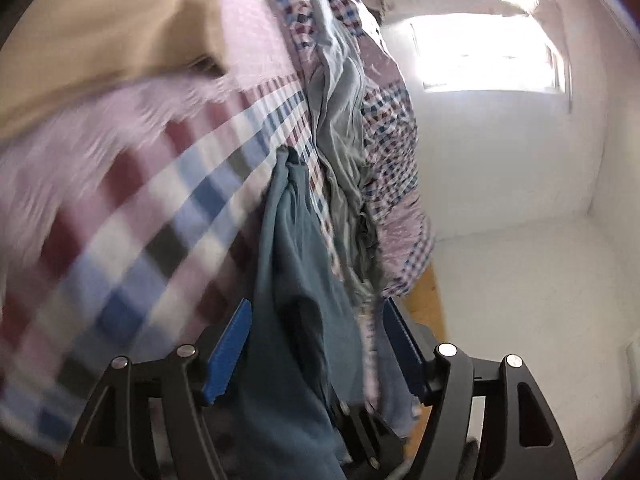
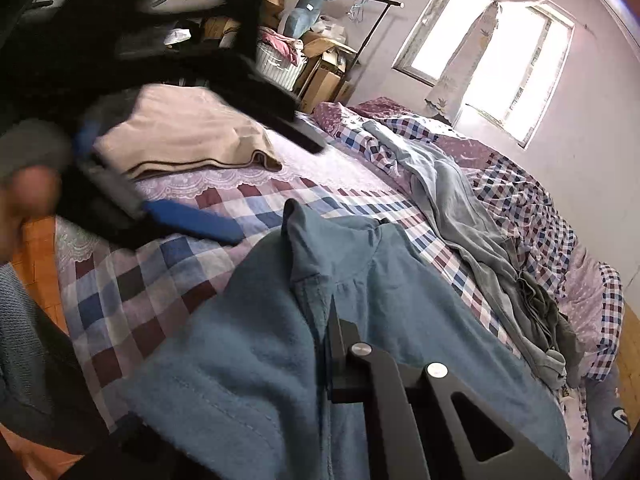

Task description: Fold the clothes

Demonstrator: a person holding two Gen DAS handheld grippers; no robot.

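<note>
Between the spread left gripper point(image 1: 316, 344) fingers, blue shirt point(image 1: 292, 280); right gripper's state unclear.

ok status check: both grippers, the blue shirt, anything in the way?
Left gripper open, blue shirt fabric between its fingers. Right gripper's state unclear, shirt draped over it. Grey garment and folded beige cloth lie apart on the bed.

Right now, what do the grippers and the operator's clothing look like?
Left gripper: black linkage frame with silver pivot bolts and blue ribbed pads. Right gripper: same black frame and silver bolts; its pads are hidden by cloth. No cables or markings are visible. The person wears a grey-blue knit sleeve.
</note>
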